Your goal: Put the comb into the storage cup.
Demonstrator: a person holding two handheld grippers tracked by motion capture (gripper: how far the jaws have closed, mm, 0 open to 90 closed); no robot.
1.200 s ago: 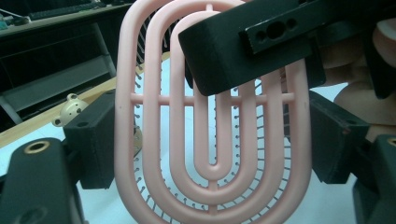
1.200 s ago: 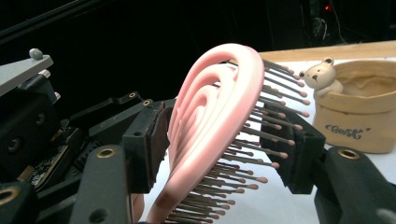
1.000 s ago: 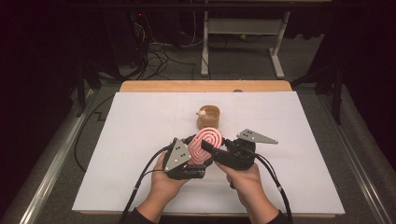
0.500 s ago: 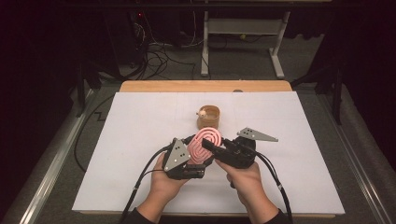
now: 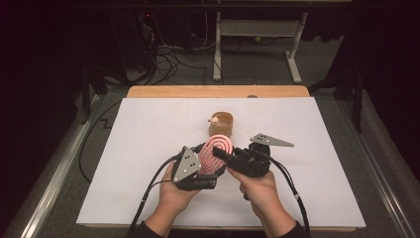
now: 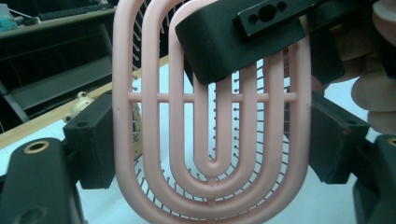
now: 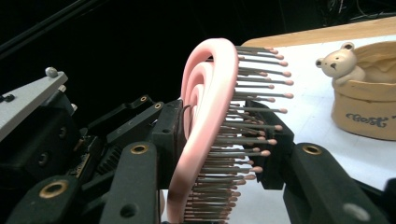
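**Pink brush held between both grippers**

Left gripper (image 5: 204, 171) clamps the pink vented hairbrush (image 5: 216, 153) across its width, long axis upright. Right gripper (image 5: 221, 154), jaws just closing, pinches the brush front to back across pad and bristles. Bear-trimmed tan pot (image 5: 221, 124) stands beyond both; its script is unreadable.

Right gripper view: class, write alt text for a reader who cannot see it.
A pink vented hairbrush stands edge-on between two black jaws that have just been closing on it, its bristles pointing right. Behind, a tan pot with a small bear sits on the white table.
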